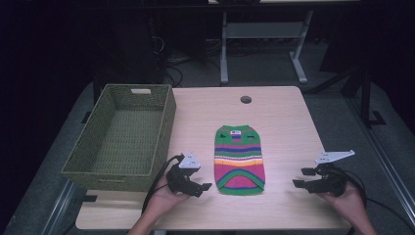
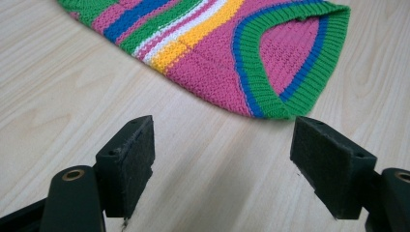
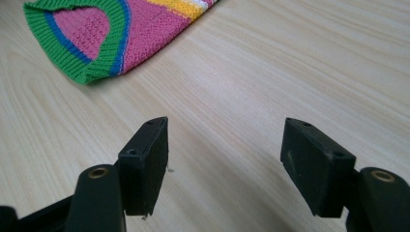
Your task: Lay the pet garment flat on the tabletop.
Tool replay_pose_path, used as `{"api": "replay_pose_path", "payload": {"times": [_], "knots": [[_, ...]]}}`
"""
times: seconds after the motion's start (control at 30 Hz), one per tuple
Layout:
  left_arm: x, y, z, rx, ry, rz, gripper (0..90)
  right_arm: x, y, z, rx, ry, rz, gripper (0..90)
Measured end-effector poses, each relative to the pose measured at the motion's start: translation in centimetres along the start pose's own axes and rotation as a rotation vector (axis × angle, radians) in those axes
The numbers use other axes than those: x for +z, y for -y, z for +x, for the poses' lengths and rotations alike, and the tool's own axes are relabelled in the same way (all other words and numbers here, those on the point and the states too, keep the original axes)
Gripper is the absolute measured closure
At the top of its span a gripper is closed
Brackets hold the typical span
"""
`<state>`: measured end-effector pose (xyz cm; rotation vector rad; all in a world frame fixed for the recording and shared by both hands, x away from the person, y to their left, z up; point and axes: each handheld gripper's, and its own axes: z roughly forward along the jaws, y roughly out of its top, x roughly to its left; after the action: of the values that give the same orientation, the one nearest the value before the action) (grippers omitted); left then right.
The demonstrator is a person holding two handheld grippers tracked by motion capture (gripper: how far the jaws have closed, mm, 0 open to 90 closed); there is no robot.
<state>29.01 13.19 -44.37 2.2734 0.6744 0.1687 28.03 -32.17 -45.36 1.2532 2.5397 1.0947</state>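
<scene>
Tabletop wood (image 1: 284, 127) lies bare on both sides of the striped knit sweater (image 1: 239, 159), and that is where we have room. To our left the woven basket (image 1: 122, 134) stands along the table's left edge, its near corner just beside our left gripper (image 1: 204, 187), so space there is narrower. To our right the wood runs open to the table's right edge, where our right gripper (image 1: 299, 178) hangs well apart from the garment. A round cable hole (image 1: 245, 99) sits near the far edge, beyond the sweater's collar.

We hold the left gripper low over the near part of the table, jaws spread wide with nothing between them; in the left gripper view the pads (image 2: 138, 159) frame bare wood, and the sweater's green hem (image 2: 270, 92) lies just ahead of them, not touching. The right gripper's jaws also stand apart and empty; in the right gripper view the sweater's hem corner (image 3: 87, 72) lies farther off, up and to the left.

The sweater lies flat at the table's middle, collar away from us, hem toward us. It is small and ribbed, banded in green, blue, pink, yellow and white, with a green hem lined in blue, and a small label shows at the neck.
</scene>
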Motion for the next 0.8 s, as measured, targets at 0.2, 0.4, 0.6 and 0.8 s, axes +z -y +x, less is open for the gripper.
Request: {"api": "replay_pose_path", "payload": {"times": [0.2, 0.4, 0.6, 0.8], "knots": [[-0.4, 0.6, -0.3, -0.003, -0.002, -0.001, 23.6, -0.7, 0.9, 0.2, 0.000, 0.013, -0.016, 32.7], [-0.8, 1.2, -0.5, -0.019, 0.000, -0.013, 23.5, -1.3, 1.8, 0.4, 0.003, 0.024, -0.030, 31.6], [-1.0, 1.7, -1.0, -0.016, 0.006, -0.021, 23.2, -2.0, 2.6, 0.6, 0.000, 0.030, -0.054, 31.1], [-1.1, 2.2, -1.3, -0.004, 0.010, -0.018, 23.1, -2.5, 3.1, 1.3, 0.010, 0.032, -0.059, 29.5]]}}
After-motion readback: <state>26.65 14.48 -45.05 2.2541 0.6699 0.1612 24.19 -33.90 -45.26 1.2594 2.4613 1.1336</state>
